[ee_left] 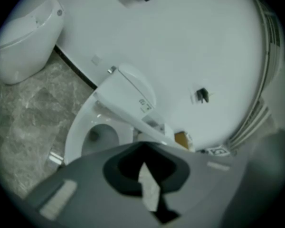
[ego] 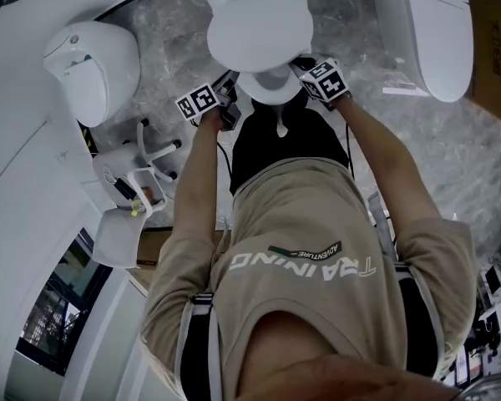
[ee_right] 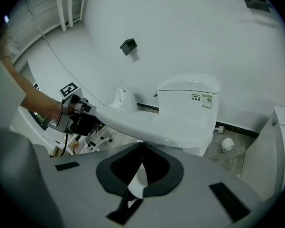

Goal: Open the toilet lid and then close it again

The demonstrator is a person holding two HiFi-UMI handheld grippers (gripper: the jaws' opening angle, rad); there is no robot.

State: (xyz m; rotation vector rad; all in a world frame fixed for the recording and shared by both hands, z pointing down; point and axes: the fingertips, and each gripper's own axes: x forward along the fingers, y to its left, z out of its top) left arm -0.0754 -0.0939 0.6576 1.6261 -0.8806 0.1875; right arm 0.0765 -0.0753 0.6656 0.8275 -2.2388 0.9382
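The white toilet stands at the top of the head view, its lid (ego: 259, 23) tilted partway up over the bowl (ego: 267, 86). My left gripper (ego: 230, 90) is at the lid's left front rim and my right gripper (ego: 305, 69) at its right front rim. In the left gripper view the lid (ee_left: 128, 118) shows edge-on above the open bowl (ee_left: 92, 137), and the left gripper (ee_left: 142, 148) has its jaws together. From the right gripper (ee_right: 142, 148), also shut, the lid (ee_right: 152, 122) slopes up, with the left gripper (ee_right: 92, 112) against its far rim. I cannot see either gripper clamp the lid.
A second toilet (ego: 92, 65) stands to the left and a third fixture (ego: 426, 23) to the right. A white stool (ego: 138, 174) is by my left side. A paper roll (ee_right: 227, 144) lies on the marble floor. The tank (ee_right: 187, 91) backs onto a white wall.
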